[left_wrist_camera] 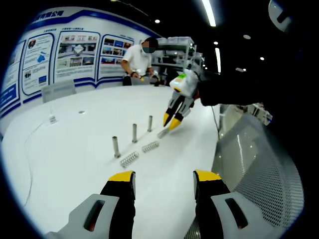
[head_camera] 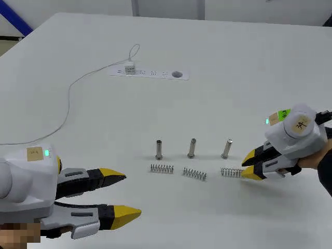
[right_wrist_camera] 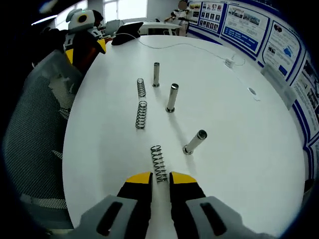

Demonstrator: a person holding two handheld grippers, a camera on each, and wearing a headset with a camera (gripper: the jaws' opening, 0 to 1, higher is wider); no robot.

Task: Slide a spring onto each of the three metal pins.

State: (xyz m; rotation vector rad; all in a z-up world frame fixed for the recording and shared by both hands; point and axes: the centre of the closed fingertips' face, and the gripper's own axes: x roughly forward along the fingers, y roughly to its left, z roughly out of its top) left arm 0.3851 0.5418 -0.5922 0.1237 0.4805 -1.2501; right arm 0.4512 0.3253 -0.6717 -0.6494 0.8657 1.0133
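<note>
Our right gripper [head_camera: 244, 168] fingers straddle the right spring [head_camera: 231, 171], pinch unclear; our left gripper [head_camera: 132, 194] fingers spread. Caught endwise, it could flick away.

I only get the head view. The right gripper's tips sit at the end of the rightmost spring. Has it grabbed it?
Observer: In the right gripper view, the near end of that spring lies between the fingers of the right gripper. I cannot tell whether they pinch it.
Operator: Is anyone else in the room?
Observer: Yes. The left gripper view shows a person standing beyond the table.
Operator: And what's on the walls?
Observer: Posters hang on the wall behind that person.
</note>
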